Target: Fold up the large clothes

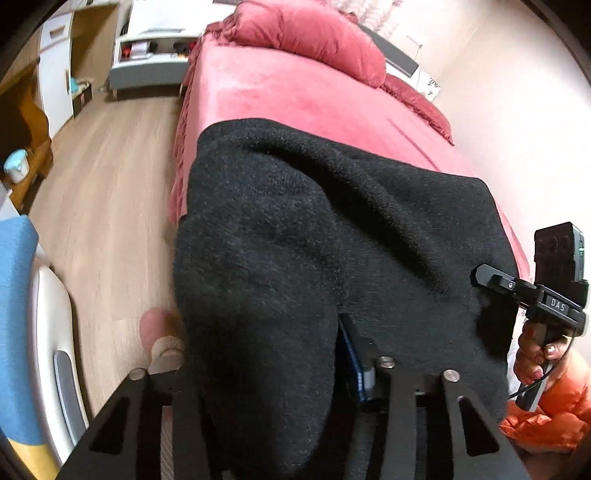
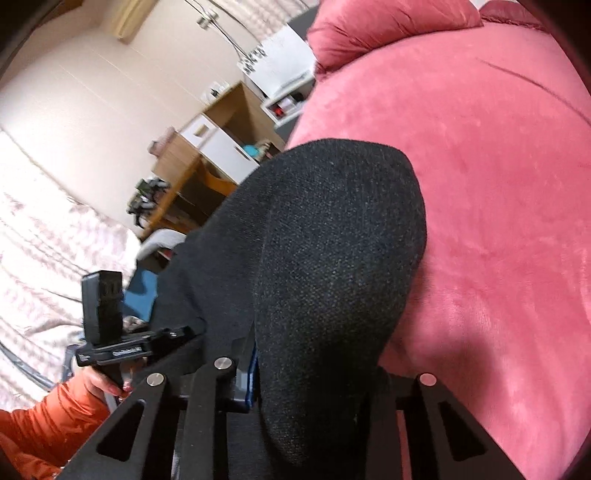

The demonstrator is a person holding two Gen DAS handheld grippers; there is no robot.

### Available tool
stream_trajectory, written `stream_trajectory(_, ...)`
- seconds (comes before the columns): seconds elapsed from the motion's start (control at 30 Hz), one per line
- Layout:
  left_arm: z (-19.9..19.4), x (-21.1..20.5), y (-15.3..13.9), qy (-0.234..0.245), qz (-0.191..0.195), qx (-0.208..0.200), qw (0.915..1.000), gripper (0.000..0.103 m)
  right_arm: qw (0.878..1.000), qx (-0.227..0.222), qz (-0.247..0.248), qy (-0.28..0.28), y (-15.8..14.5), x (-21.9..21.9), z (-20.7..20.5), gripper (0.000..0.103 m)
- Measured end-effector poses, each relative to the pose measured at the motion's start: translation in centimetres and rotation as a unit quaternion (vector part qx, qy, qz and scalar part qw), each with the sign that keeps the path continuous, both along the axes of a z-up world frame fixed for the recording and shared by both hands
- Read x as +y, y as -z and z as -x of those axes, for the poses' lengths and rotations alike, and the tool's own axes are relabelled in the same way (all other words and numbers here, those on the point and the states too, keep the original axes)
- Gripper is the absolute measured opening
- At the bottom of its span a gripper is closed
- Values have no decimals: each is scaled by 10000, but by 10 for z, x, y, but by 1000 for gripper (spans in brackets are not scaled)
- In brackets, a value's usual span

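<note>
Left gripper, nearest the lens: a thick fold of the black garment spills over and between its fingers, hiding the tips; the fabric bunches into the gap, so the fingers appear to pinch it, though pad contact itself is covered. Right gripper: same picture, a rounded lobe of the black garment draped over the gap, with a blue-edged finger pad showing just beside the cloth; it reads as a pinch on the edge, tips unseen. In each wrist view the other gripper shows at the side, held by a hand beside an orange sleeve. Beyond the fingers the garment runs from both grips onto the near end of the bed, over the pink cover, with part hanging off the bed edge toward the wooden floor. Farther off: a red pillow at the head of the bed, a white cabinet past it. Risks, as judged: thick knit may slip from a shallow pinch if lifted fast; the hanging part could drag the garment off the bed; uneven grips would skew the fold line; bunched layers could leave a lumpy fold.
</note>
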State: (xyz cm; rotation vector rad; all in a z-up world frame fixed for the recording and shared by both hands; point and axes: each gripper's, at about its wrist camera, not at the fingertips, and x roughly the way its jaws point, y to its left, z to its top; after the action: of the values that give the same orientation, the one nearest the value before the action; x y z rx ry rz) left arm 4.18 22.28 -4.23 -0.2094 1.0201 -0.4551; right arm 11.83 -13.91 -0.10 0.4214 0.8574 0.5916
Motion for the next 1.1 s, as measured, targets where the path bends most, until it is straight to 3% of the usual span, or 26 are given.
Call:
stream_trajectory(0.13, 25, -19, -20, 139, 120, -140, 9997, 42, 9994, -334, 79, 25, -21, -16, 21, 27)
stream_trajectory(0.37, 39, -89, -28, 431, 299, -62, 9986, 41, 9978, -383, 344, 422, -34, -77, 36, 27)
stream_trajectory(0.6, -19, -162, -33, 605, 239, -69, 9979, 40, 9915, -654, 744, 848, -49, -140, 14, 27)
stream_trajectory(0.77, -83, -211, -56, 647, 328, -511, 9961, 40, 9782, -1336, 1067, 1180, -88, -184, -40, 27)
stream_trajectory(0.87, -127, -240, -65, 669, 136, -769, 9947, 44, 9659, -1709, 1411, 1337, -102, -206, -81, 30)
stream_trajectory(0.97, -162, -265, -48, 503, -440, -702, 9953, 54, 9577, -1358, 1836, 1750, -82, -229, -128, 46)
stream_trajectory(1.03, -173, -272, -26, 442, -1103, -616, 9910, 56, 9544, -456, 2130, 2042, -44, -244, -162, 50)
stream_trajectory(1.07, -172, -268, -20, 473, -1178, -641, 9898, 56, 9456, -153, 2374, 2219, -29, -248, -169, 50)
stream_trajectory(1.1, -167, -261, -20, 478, -969, -793, 9910, 60, 9273, 37, 2781, 2506, -18, -251, -171, 51)
